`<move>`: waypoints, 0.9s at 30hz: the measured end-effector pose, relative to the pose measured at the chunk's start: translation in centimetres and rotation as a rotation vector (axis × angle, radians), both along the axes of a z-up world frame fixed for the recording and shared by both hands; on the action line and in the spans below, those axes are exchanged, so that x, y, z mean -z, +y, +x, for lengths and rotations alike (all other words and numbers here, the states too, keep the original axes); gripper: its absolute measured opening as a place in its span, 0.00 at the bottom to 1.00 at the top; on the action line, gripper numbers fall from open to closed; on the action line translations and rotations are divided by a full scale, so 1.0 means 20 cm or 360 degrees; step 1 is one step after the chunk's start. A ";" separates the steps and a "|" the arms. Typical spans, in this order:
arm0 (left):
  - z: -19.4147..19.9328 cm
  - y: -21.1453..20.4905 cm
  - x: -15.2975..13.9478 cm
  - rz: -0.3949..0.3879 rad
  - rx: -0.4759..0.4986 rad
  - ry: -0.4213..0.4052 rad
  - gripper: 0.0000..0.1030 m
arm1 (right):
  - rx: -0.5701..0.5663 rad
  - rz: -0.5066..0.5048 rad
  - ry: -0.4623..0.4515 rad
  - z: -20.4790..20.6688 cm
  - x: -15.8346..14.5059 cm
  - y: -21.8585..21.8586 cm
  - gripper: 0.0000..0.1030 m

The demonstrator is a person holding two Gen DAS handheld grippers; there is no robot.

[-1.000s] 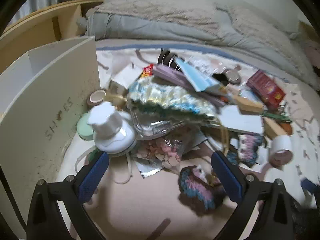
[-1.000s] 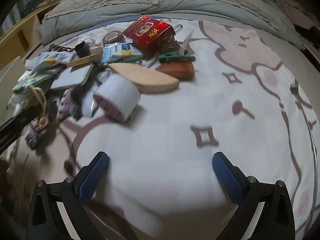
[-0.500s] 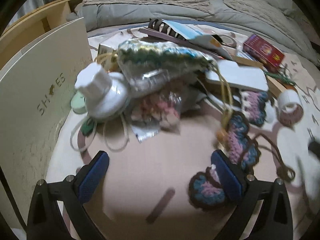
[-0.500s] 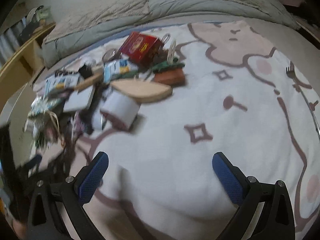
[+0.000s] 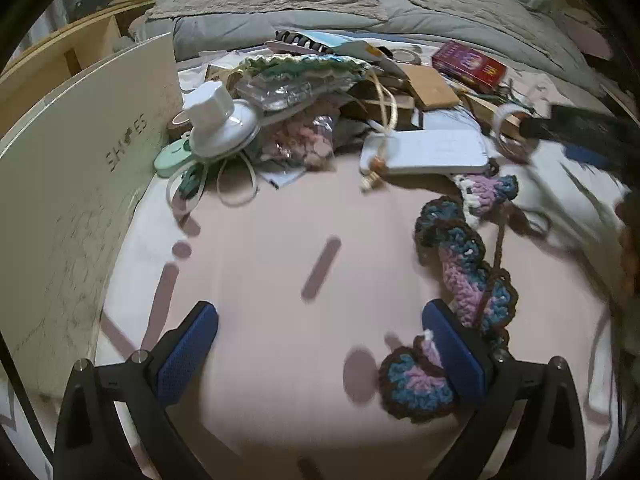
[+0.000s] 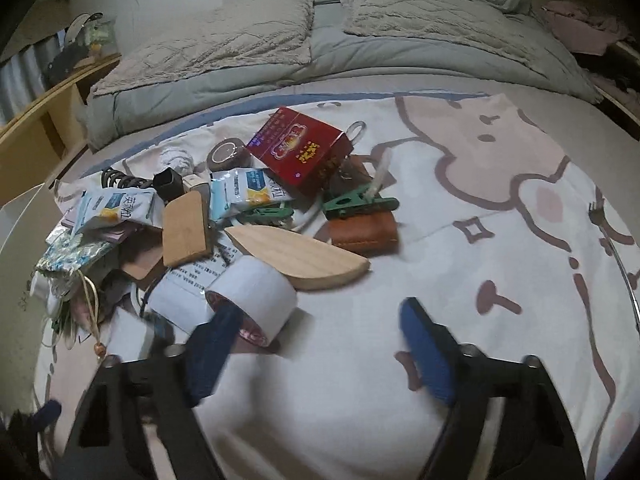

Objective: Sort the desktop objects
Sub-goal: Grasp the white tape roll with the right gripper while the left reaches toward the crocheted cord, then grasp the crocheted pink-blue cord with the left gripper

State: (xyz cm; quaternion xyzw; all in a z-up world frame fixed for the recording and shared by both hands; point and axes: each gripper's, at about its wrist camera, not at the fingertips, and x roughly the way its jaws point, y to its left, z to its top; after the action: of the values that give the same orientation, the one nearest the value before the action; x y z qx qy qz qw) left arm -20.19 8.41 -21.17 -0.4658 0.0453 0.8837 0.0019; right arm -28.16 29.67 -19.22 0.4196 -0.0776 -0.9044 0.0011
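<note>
Clear bag (image 5: 308, 144) of pink bits, white box (image 5: 80, 184) beside pile

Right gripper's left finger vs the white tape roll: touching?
Cannot tell. In the right wrist view the blurred finger overlaps the white tape roll, hiding any gap or contact; the right gripper is open.

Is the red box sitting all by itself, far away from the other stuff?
No, the red box lies in the pile, leaning over a blue snack packet and the green clips.
</note>
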 end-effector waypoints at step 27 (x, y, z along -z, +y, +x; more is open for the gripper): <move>0.17 -0.01 -0.12 0.0516 0.0250 0.0119 0.92 | -0.0169 -0.0325 -0.0110 0.27 -0.01 -0.01 0.06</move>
State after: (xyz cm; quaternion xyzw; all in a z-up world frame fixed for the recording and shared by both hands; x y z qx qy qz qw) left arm -16.76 8.20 -18.80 -0.4211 -0.0614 0.8934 0.1443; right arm -22.86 29.48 -19.04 0.4518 -0.1470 -0.8754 0.0891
